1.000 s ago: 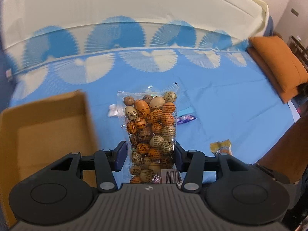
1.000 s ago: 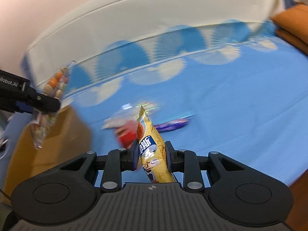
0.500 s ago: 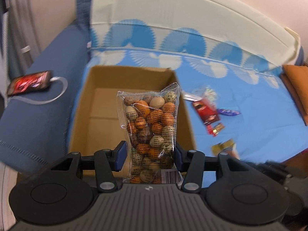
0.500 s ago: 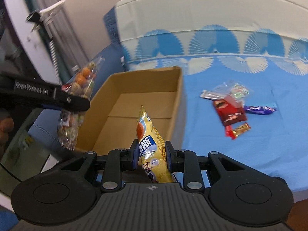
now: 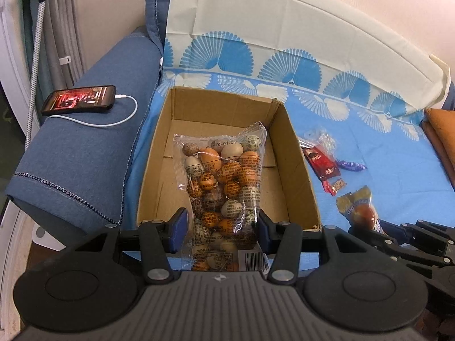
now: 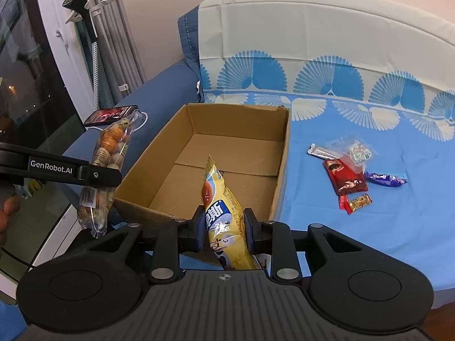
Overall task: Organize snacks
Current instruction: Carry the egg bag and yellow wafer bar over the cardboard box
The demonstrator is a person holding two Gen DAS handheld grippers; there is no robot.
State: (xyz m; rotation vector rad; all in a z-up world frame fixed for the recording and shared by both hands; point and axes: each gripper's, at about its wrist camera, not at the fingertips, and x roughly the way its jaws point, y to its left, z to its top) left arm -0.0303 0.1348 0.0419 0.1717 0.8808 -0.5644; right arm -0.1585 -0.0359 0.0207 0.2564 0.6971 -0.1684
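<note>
My left gripper (image 5: pixel 221 226) is shut on a clear bag of speckled candy eggs (image 5: pixel 224 187) and holds it upright over the near end of an open cardboard box (image 5: pixel 295 164). My right gripper (image 6: pixel 224 228) is shut on a yellow snack packet (image 6: pixel 224 216) and holds it above the box's near edge (image 6: pixel 281 170). The box floor shows bare. In the right wrist view the left gripper (image 6: pixel 93 174) with the egg bag (image 6: pixel 109 153) hangs left of the box. The yellow packet also shows in the left wrist view (image 5: pixel 359 211).
Loose snacks lie on the blue bedspread right of the box: a red packet (image 6: pixel 345 177), a purple candy (image 6: pixel 385 179), a small gold candy (image 6: pixel 360 201), a clear bag (image 6: pixel 354 150). A phone (image 5: pixel 79 103) charges on the blue armrest left of the box.
Both grippers have swung left with their snacks, from over the open bedspread to above the cardboard box. Both grips have stayed shut.
</note>
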